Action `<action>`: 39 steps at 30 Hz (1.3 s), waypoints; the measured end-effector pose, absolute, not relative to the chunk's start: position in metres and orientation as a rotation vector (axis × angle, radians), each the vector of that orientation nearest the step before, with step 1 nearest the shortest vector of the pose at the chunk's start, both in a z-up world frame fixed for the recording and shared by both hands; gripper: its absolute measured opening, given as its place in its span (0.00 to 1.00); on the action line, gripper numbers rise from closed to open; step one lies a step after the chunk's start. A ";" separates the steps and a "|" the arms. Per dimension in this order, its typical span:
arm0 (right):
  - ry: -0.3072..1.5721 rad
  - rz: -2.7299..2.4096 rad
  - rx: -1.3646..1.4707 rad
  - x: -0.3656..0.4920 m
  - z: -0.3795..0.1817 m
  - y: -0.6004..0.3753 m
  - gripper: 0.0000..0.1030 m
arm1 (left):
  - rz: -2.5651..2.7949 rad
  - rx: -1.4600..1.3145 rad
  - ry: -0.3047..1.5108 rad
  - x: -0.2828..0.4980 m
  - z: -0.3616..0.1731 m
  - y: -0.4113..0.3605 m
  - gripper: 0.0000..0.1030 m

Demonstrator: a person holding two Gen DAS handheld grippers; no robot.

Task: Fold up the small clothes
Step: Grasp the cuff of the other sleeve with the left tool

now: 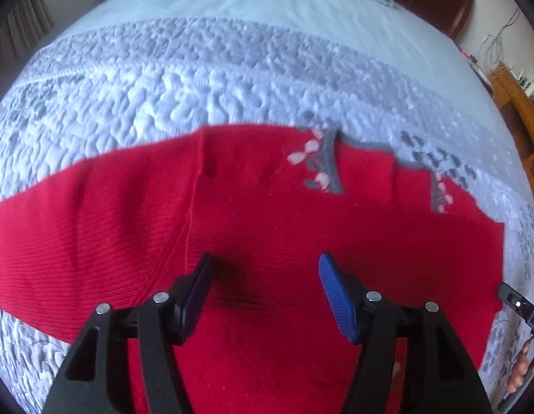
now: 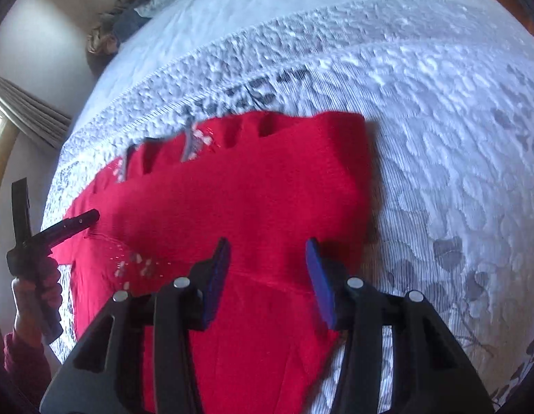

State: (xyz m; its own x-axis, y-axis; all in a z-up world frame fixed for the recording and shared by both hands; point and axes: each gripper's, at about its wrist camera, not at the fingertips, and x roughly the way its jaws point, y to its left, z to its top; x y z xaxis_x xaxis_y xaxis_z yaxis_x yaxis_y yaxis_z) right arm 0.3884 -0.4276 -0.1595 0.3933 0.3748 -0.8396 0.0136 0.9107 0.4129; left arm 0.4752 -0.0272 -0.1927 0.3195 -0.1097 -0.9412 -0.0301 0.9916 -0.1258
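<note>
Across the middle of a bed under a pale blue-grey quilted bedspread (image 1: 204, 79): red ribbed knitted sweater (image 1: 253, 214) with grey-and-white patterned trim, spread flat, far edge folded, near part running out of view below both cameras. Trim motifs (image 1: 318, 162) smeared by blur, pattern not readable.

Left view: left hand-held gripper (image 1: 265, 265) pointing steeply down over the red knit, blue ribbed pads well apart, nothing between them, jaws standing open above the cloth; contact with the fabric not clear. Left end of the sweater cut off at the frame edge. At the far right edge, only a black sliver of the other tool and a few fingertips (image 1: 520, 369) showing.

Right view: right hand-held gripper (image 2: 268, 245) over the right part of the sweater, near its right-hand fold, pads apart with only knit beneath, gripping nothing. Right edge of the garment (image 2: 365, 172) lying on the bedspread. At the left, a hand (image 2: 32, 296) in a dark red sleeve around the left tool's handle, one black finger (image 2: 73, 226) reaching over the sweater's left edge.

Beyond the bed: curtain folds (image 2: 28, 110) at left and crumpled bedding (image 2: 128, 24) at the far end, too blurred to tell more.
</note>
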 end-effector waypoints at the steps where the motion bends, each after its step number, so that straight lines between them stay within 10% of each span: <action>1: 1.169 0.228 0.381 0.389 -0.166 -0.429 0.43 | -0.051 -0.126 1.244 0.475 -0.198 -0.027 0.62; 20: 1.192 0.158 0.296 0.392 -0.190 -0.419 0.45 | -0.054 -0.005 1.193 0.469 -0.204 -0.037 0.66; 24: 1.017 0.226 0.319 0.344 -0.137 -0.419 0.72 | -0.065 -0.063 1.144 0.448 -0.172 -0.006 0.81; 39: 1.073 0.299 0.119 0.268 -0.157 -0.340 0.72 | 0.590 -0.392 1.116 0.353 -0.141 0.375 0.83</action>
State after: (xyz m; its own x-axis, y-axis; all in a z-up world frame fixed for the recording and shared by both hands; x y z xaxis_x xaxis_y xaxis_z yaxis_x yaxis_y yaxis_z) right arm 0.2685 -0.3398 -0.1571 0.4418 0.2971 -0.8465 -0.1827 0.9536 0.2394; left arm 0.3533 0.3751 -0.1409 0.3125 0.2436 -0.9181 -0.6214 0.7835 -0.0037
